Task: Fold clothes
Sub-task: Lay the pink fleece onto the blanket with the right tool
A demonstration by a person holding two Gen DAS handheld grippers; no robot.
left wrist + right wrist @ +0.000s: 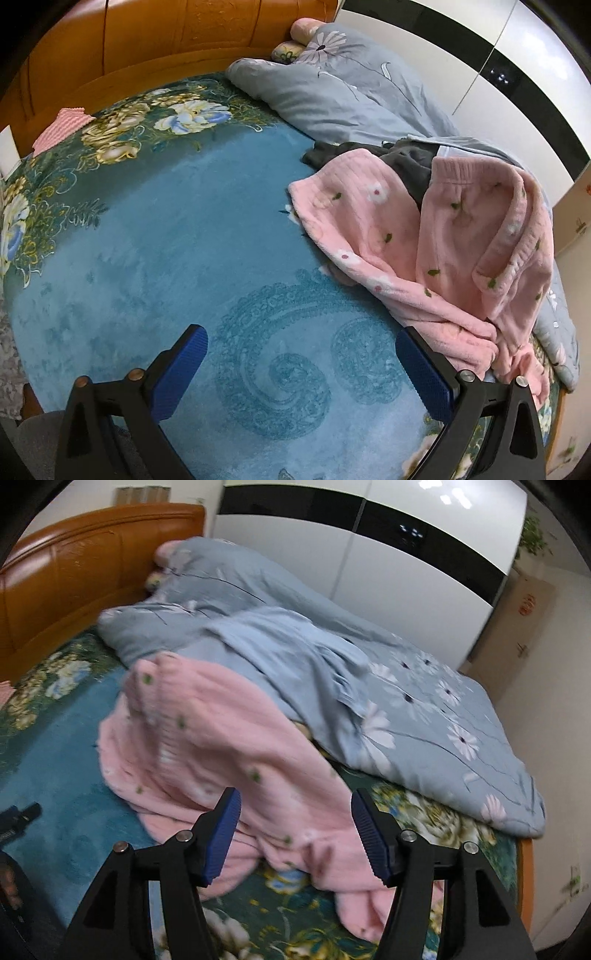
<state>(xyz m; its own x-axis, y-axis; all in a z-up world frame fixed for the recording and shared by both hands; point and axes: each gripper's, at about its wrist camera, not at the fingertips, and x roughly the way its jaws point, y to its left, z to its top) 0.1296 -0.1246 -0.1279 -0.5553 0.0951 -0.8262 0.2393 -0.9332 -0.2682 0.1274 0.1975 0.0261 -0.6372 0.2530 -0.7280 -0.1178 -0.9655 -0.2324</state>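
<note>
A pink fleece garment with small flowers lies crumpled on the teal bedspread, at the right of the left wrist view. A dark grey garment lies partly under it. My left gripper is open and empty over bare bedspread, left of the pink garment. In the right wrist view the pink garment lies just ahead of my right gripper, which is open with the fabric showing between its fingers, not clamped. The left gripper's tip shows at the left edge.
A grey-blue floral duvet is heaped behind the clothes, with pillows against the orange wooden headboard. A pink cloth lies at the far left. A white wardrobe stands beyond the bed. The bed's right edge is close.
</note>
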